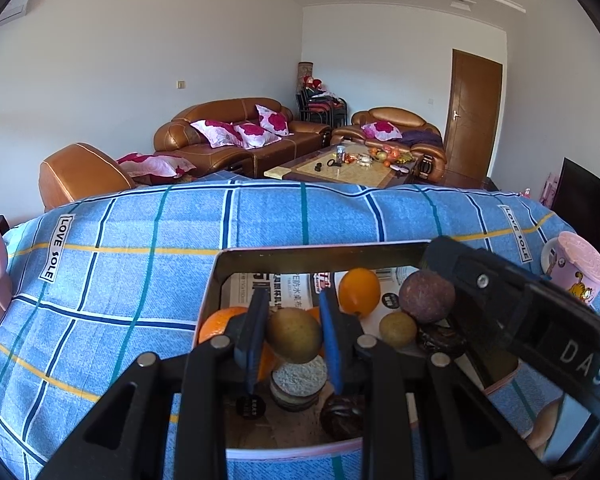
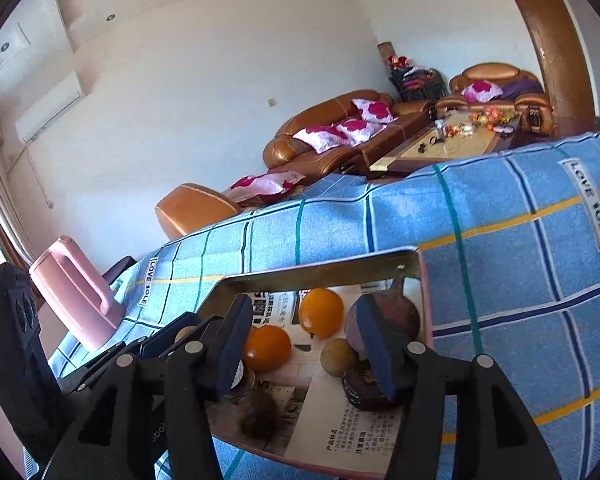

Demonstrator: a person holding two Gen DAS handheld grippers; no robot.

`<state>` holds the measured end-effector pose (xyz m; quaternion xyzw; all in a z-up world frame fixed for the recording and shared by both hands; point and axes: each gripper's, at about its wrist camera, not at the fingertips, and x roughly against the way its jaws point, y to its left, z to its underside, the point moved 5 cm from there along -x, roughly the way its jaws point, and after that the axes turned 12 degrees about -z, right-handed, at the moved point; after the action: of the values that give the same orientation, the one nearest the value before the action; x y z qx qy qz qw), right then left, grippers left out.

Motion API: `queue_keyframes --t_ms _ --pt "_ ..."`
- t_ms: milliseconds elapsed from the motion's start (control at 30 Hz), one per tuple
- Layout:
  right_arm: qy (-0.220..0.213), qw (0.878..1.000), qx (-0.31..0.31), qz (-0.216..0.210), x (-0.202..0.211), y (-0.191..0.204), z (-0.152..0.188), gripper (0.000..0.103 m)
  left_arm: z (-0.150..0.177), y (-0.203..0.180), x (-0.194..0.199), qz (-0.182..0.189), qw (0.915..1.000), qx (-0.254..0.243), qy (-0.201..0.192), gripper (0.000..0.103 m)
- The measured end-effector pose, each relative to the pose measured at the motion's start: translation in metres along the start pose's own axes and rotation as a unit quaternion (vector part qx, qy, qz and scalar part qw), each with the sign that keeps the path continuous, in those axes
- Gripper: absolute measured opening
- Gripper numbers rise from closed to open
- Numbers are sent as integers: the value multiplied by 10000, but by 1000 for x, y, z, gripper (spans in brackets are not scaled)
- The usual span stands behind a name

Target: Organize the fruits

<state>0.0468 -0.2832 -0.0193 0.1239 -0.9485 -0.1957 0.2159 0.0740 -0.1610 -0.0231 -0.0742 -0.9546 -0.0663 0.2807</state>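
A metal box point(image 1: 320, 249) lined with newspaper sits on the blue checked cloth. It holds oranges point(image 1: 359, 291), a purple round fruit point(image 1: 427, 297), a small green-brown fruit point(image 1: 397, 329) and round cakes point(image 1: 299, 384). My left gripper point(image 1: 293, 334) is shut on a green-brown kiwi-like fruit point(image 1: 294, 335) over the box. My right gripper point(image 2: 304, 344) is open over the same box point(image 2: 320, 274), its fingers either side of an orange point(image 2: 266, 347) and a small green-brown fruit point(image 2: 339, 357). The purple fruit point(image 2: 400, 314) lies behind its right finger.
A pink jug point(image 2: 74, 294) stands at the table's left. A pink lidded cup point(image 1: 576, 266) stands at the right edge. The right gripper's body point(image 1: 540, 320) crosses the box's right side. Sofas and a coffee table point(image 1: 340, 164) lie beyond the table.
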Motion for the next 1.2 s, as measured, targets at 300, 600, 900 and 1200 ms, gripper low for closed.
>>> queue_keyframes --t_ms 300,600,900,1200 --pt "-687 9836 659 1533 31 -1 -8 58 0 -16 -4 2 9994 -349 61 48" --pt "-956 9771 606 1802 50 -6 -9 72 -2 -15 15 -442 9968 -475 -468 103" --pt "-1180 9689 917 1971 58 9 -3 73 -1 8 19 -590 9970 36 -506 103" --pt "-1324 9639 1144 2006 78 30 8 73 9 19 43 -672 9948 113 -763 103"
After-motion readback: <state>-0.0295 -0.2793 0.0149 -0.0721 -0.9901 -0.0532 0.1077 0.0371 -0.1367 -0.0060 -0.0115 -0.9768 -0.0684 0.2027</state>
